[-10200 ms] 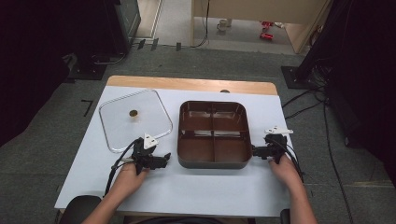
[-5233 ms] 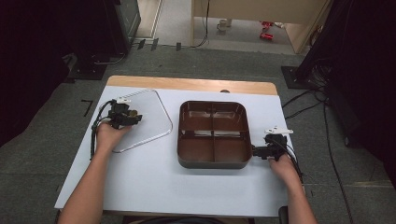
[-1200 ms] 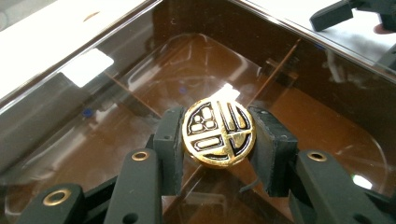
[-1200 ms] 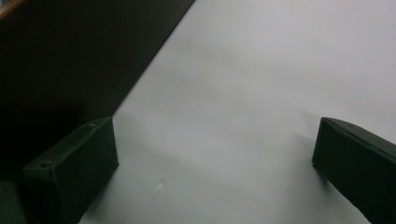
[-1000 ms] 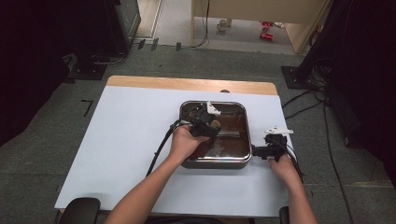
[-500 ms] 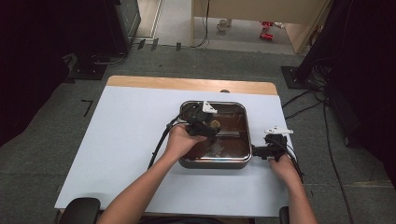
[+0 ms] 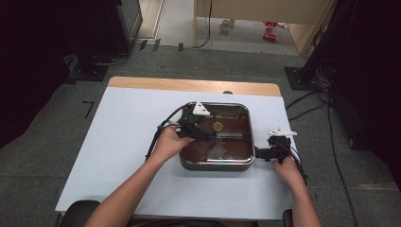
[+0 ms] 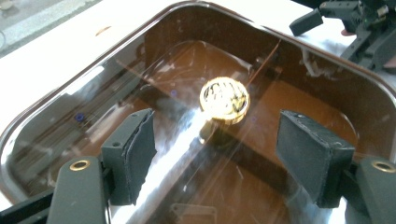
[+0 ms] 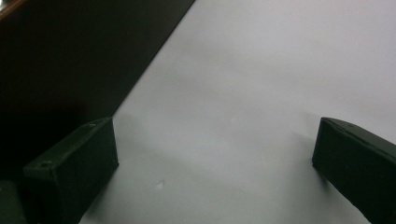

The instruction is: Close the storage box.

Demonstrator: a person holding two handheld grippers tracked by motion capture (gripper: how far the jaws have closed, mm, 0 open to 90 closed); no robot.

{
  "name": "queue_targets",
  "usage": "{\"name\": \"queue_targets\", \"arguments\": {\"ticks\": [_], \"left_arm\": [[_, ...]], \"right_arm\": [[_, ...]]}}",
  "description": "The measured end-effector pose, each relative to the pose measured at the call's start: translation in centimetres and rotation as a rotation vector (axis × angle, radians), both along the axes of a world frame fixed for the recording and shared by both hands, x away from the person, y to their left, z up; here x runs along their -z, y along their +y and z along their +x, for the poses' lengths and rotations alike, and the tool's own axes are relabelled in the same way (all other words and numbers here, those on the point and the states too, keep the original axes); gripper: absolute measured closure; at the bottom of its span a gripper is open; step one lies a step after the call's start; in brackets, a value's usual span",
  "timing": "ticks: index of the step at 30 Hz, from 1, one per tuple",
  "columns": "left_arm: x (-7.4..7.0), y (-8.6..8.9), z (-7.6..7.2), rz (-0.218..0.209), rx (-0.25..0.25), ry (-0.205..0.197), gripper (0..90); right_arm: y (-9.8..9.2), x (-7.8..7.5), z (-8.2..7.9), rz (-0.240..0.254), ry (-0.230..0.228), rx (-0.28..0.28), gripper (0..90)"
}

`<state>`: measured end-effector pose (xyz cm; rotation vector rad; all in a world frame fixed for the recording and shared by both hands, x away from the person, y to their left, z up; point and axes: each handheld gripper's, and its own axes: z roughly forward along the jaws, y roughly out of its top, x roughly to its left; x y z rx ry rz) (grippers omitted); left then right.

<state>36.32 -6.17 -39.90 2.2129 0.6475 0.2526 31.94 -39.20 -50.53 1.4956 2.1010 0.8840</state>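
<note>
A clear lid (image 7: 222, 144) with a gold knob (image 7: 218, 126) lies on the brown divided tray (image 7: 215, 165) in the middle of the table. My left gripper (image 7: 208, 134) hovers over the lid's left half, just short of the knob. In the left gripper view the gripper (image 8: 219, 137) has its jaws apart, the knob (image 8: 224, 96) lies beyond the pads, and nothing is between them; the jaws have just been opening. My right gripper (image 7: 259, 154) rests on the table against the tray's right side. Its jaws (image 9: 215, 154) stand wide over bare table, beside the tray's dark wall (image 9: 70, 60).
The white table top (image 7: 118, 142) has free room left of the tray and in front of it. A wooden strip (image 7: 189, 85) runs along the far edge. Cables trail from both grippers. Dark equipment stands on the floor around the table.
The lid, earlier on the table at the left, now sits on the tray. Within the last second my left gripper let go of the knob and drew back to the left. The right gripper stayed put.
</note>
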Motion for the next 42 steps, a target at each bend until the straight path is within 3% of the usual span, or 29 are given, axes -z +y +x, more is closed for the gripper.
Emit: {"name": "queue_targets", "arguments": {"ticks": [4,6,9,16,24,32,36,42], "left_arm": [[-0.3,1.7,0.0,-0.072,0.000,0.063,26.9],[-0.3,2.6,-0.2,-0.104,-0.003,0.067,26.7],[-0.5,3.7,-0.4,-0.115,-0.009,0.067,26.6],[-0.5,6.1,-1.2,-0.097,-0.027,0.040,25.9],[0.1,9.3,-1.8,-0.105,-0.069,0.049,26.0],[1.3,11.9,-2.3,-0.098,-0.094,-0.002,25.7],[2.1,13.2,-2.4,-0.115,-0.106,0.028,25.7],[3.5,14.7,-2.7,-0.108,-0.127,0.027,25.4]], "right_arm": [[0.0,0.0,0.0,0.000,0.000,0.000,0.0],[0.0,0.0,0.0,-0.001,-0.002,-0.001,0.0],[0.0,0.0,0.0,0.000,-0.001,0.001,0.0],[0.0,0.0,0.0,-0.001,-0.001,-0.001,0.0],[0.0,0.0,0.0,-0.001,-0.001,0.000,0.0],[0.0,0.0,0.0,-0.001,-0.002,-0.001,0.0],[0.0,0.0,0.0,0.000,-0.001,0.000,0.0],[0.0,0.0,0.0,0.000,-0.001,0.000,0.0]]}}
